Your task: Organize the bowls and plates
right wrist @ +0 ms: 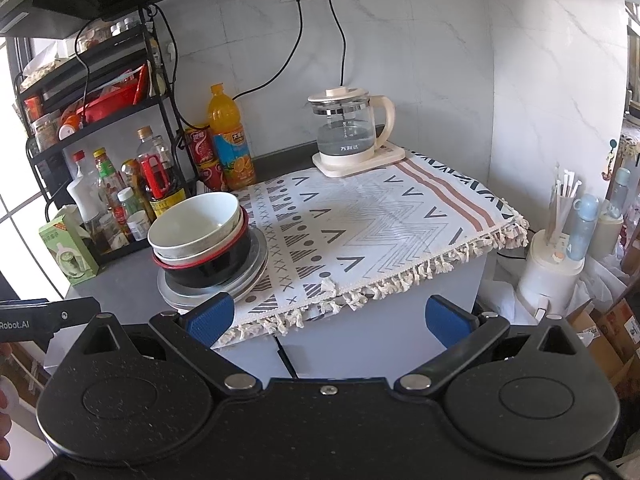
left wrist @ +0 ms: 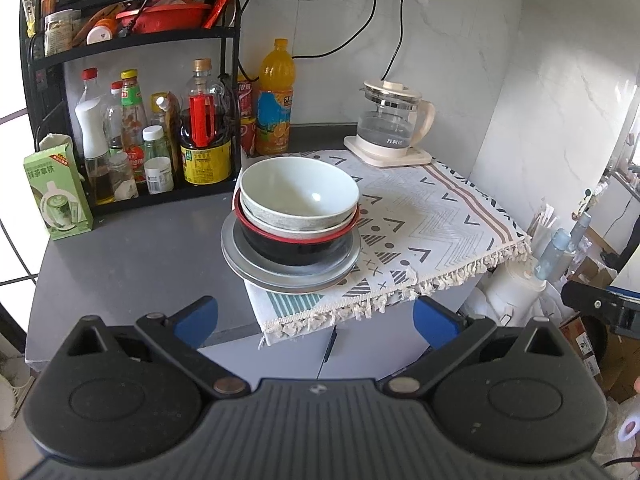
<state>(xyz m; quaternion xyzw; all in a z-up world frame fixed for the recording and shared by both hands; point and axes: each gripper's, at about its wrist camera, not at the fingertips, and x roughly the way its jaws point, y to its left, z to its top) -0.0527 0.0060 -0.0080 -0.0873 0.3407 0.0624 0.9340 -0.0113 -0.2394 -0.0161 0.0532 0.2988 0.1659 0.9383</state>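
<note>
Grey counter [left wrist: 132, 256] carries the bowls [left wrist: 298, 196] nested on plates [left wrist: 292, 276] at the cloth [left wrist: 420, 216] edge, seemingly done, both hand-held grippers, left [left wrist: 316, 320] and right [right wrist: 328, 318], released and apart.

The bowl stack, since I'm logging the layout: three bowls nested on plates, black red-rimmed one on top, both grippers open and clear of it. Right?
Not quite. The black red-rimmed bowl sits at the bottom of the bowls; the pale bowl is on top, as the left wrist view shows. The rest holds: plates beneath, left gripper and right gripper open and clear.
</note>
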